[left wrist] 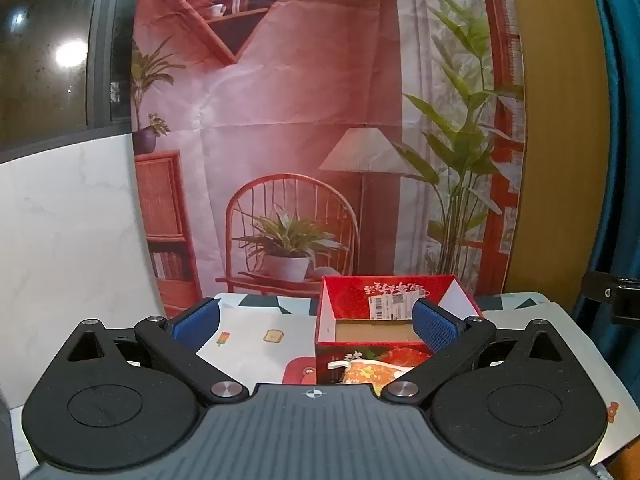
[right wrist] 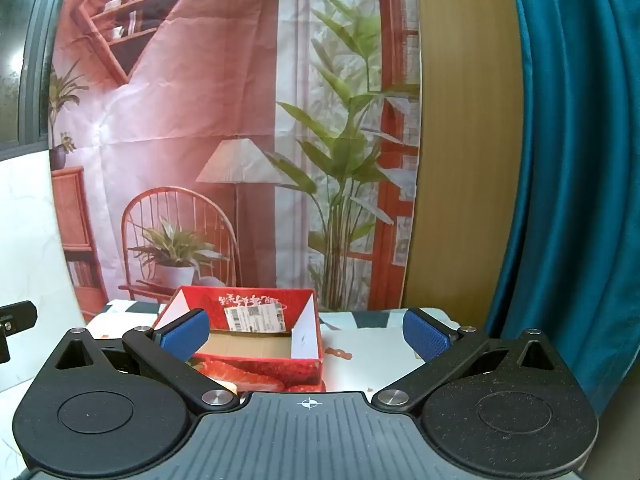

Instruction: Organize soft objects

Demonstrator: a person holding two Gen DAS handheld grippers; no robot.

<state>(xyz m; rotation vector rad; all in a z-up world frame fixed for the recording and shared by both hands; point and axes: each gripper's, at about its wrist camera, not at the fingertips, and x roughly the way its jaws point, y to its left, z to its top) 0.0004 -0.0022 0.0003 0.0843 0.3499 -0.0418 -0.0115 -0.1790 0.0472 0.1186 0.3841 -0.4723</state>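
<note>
A red cardboard box [left wrist: 384,292] with a strawberry print and a white shipping label stands open-topped on the table; its brown floor shows nothing inside. In the right wrist view the same red box [right wrist: 256,368] sits left of centre. My left gripper [left wrist: 316,322] hovers in front of the box, open, blue pads [left wrist: 196,326] wide apart with nothing between them. My right gripper [right wrist: 306,334] is also open and holds nothing; its left pad [right wrist: 184,336] overlaps the box's near left corner in the picture. No soft object is visible in either view.
A patterned tablecloth [left wrist: 256,332] covers the table. A printed room backdrop [left wrist: 304,140] hangs right behind it. A white marble wall [left wrist: 68,232] is at the left, a teal curtain [right wrist: 576,184] at the right. A black part [left wrist: 612,296] juts in by the table's right edge.
</note>
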